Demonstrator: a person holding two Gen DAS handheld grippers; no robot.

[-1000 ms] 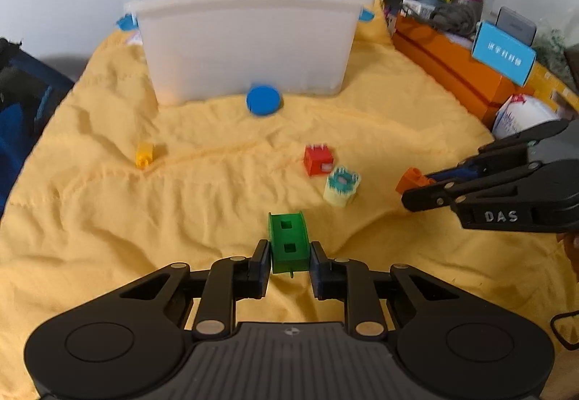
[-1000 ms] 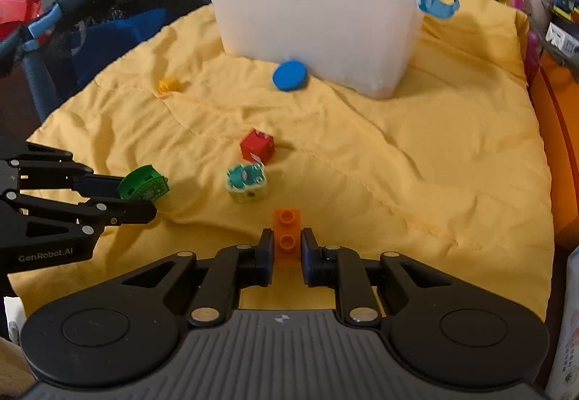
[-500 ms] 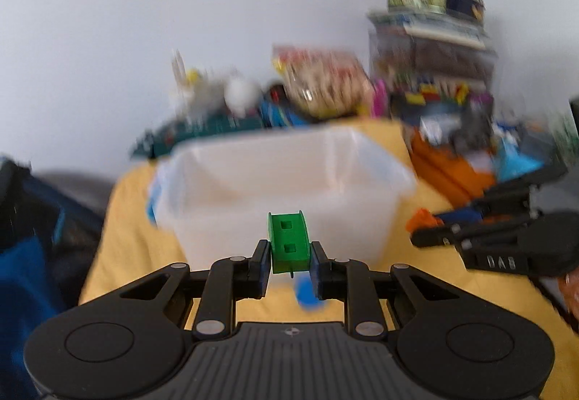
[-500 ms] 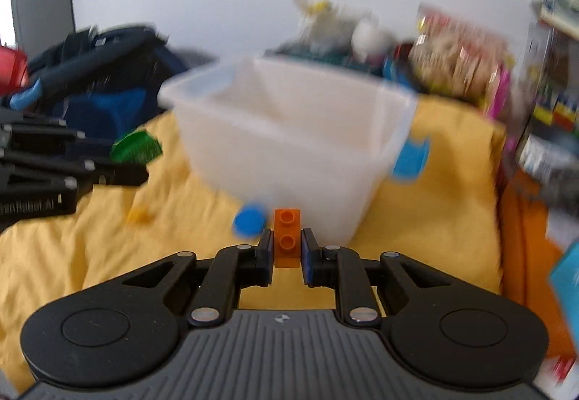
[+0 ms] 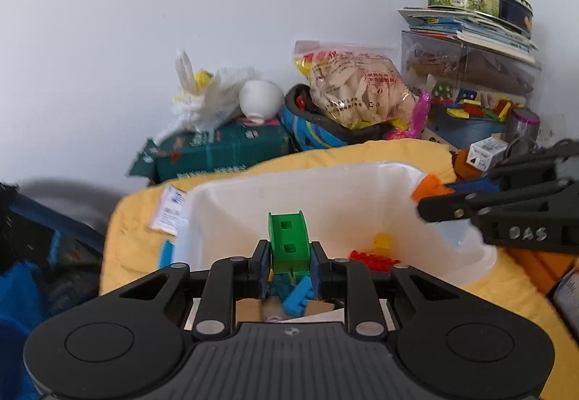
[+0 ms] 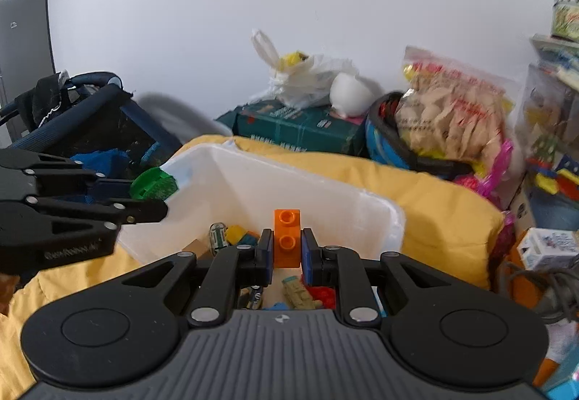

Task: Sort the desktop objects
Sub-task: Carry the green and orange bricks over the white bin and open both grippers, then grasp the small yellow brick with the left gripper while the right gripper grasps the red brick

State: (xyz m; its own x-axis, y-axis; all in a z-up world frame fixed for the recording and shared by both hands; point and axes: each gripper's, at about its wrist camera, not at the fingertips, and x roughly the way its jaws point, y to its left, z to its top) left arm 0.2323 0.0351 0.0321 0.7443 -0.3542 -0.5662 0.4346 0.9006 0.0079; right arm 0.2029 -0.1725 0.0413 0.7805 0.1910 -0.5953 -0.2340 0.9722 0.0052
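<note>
My left gripper (image 5: pixel 289 255) is shut on a green arched block (image 5: pixel 288 242) and holds it over the near left part of the white plastic bin (image 5: pixel 362 182). My right gripper (image 6: pixel 286 249) is shut on an orange two-stud brick (image 6: pixel 287 237) and holds it over the same bin (image 6: pixel 307 190). Each gripper shows in the other's view: the right one (image 5: pixel 430 197) with the orange brick (image 5: pixel 427 187), the left one (image 6: pixel 155 195) with the green block (image 6: pixel 153 184). Red, yellow and blue bricks (image 5: pixel 376 251) lie inside the bin.
The bin stands on a yellow cloth (image 6: pixel 434 197). Behind it are a green box (image 5: pixel 220 154), a white plastic bag (image 5: pixel 210 99), a snack bag (image 5: pixel 354 88) and stacked clear boxes with a tin (image 5: pixel 470 74). A dark bag (image 6: pixel 90 117) is at the left.
Both grippers have lifted from the cloth and moved forward over the bin, each still holding its piece. The loose pieces on the cloth have dropped out of view.
</note>
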